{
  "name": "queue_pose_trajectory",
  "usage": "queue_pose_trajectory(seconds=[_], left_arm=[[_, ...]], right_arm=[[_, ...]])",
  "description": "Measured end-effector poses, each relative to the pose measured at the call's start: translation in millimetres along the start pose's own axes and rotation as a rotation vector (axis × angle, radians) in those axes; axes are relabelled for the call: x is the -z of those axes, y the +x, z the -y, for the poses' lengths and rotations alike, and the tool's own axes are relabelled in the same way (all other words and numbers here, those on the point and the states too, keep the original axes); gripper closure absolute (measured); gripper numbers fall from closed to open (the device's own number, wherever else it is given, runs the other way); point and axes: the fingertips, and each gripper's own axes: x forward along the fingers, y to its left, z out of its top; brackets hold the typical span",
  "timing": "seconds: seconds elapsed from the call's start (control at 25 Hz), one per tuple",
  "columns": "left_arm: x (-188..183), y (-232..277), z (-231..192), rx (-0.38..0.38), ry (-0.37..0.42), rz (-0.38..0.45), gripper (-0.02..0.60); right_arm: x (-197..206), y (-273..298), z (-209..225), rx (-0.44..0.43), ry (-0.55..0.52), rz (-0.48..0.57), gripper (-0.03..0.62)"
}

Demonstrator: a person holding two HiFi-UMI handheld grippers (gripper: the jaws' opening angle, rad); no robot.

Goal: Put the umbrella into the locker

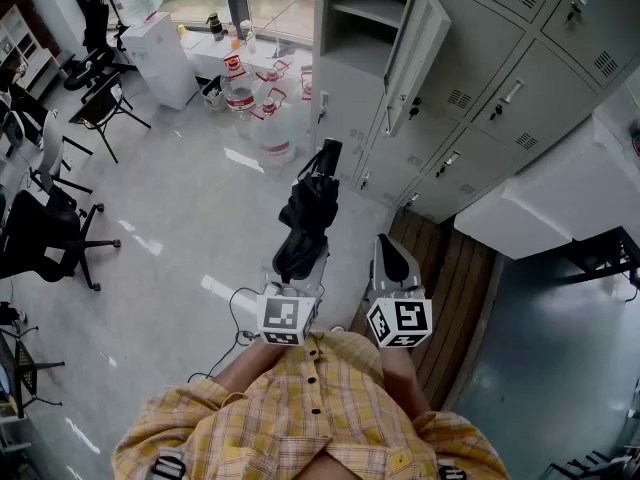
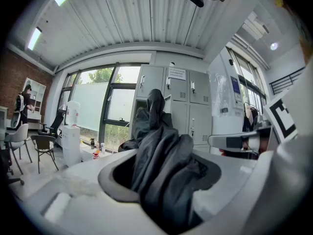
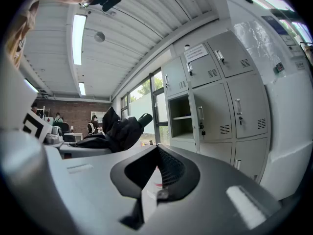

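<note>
Now | umbrella (image 1: 308, 208): black, folded, crumpled | left gripper (image 1: 297, 263): clamped on it | right gripper (image 1: 388, 245): together, empty

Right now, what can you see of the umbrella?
The umbrella is black, folded, its fabric loosely bunched rather than strapped tight. The left gripper clamps one end; the stubby handle end juts forward, roughly level, towards the open locker. Nothing else touches it, and it is not yet in the locker.
</note>
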Motion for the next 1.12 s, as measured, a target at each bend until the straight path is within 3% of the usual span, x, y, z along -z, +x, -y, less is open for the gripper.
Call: queue_pose_trajectory(seconds=[0.48, 0.76, 1.12], left_arm=[[-4, 40, -41, 0.037, 0.011, -0.001, 0.334], [-5, 64, -70, 0.106, 0.025, 0.015, 0.334], [-3, 83, -93, 0.142, 0.008, 0.013, 0.334]], right_arm=[[2, 46, -6, -0.035, 0.055, 0.023, 0.594], [5, 75, -16, 0.027, 0.039, 0.050, 0.594], [6, 98, -21, 0.064, 0.032, 0.033, 0.594]])
